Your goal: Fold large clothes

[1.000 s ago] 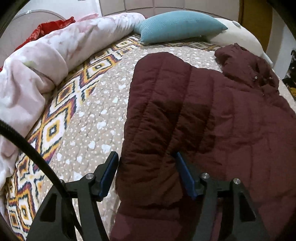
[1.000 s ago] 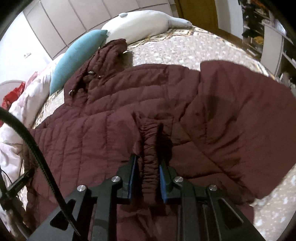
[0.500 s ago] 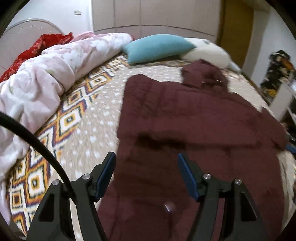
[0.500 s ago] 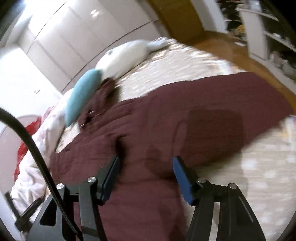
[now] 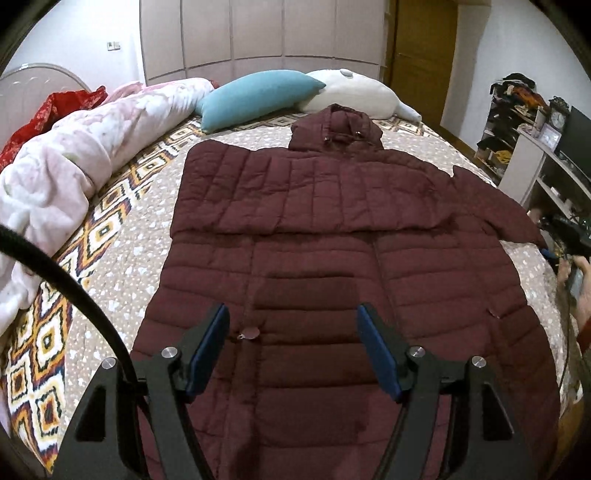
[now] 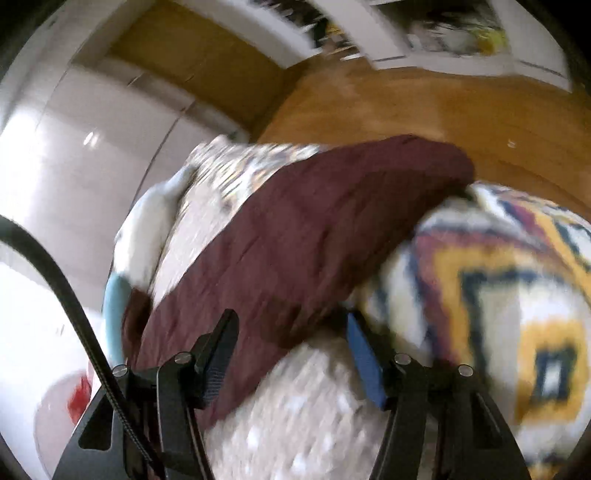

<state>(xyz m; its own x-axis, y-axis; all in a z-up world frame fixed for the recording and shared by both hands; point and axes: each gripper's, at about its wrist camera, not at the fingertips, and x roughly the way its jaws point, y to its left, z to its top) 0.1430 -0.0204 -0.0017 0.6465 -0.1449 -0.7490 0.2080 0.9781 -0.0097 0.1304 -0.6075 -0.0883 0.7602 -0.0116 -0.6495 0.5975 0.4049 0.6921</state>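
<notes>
our left gripper [image 5: 293, 334] hangs above the lower body of the maroon puffer jacket [image 5: 332, 229], its jaws spread wide and holding nothing. our right gripper [image 6: 291, 345] is just as wide and empty, low at the jacket's edge, where the view is badly blurred; we cannot tell whether it touches the cloth.

the jacket lies flat on the patterned bedspread [image 5: 122, 236], hood [image 5: 336, 127] toward the headboard end, one sleeve folded across the chest, the other sleeve [image 5: 495, 206] stretched toward the bed's edge on the jacket's right. beyond the hood sit a teal pillow [image 5: 258, 98] and a white cushion [image 5: 354, 94]. left of the jacket a pink-white duvet [image 5: 66, 162] is bunched along the bed, with red fabric [image 5: 66, 105] behind it.

behind the pillows stand pale wardrobe doors [image 5: 258, 33] and a wooden door [image 5: 421, 48]. right of the jacket, shelving [image 5: 517, 122] holds clutter we cannot make out. wooden floor [image 6: 443, 107] shows past the sleeve.

a bare strip of bedspread runs between jacket and duvet.
</notes>
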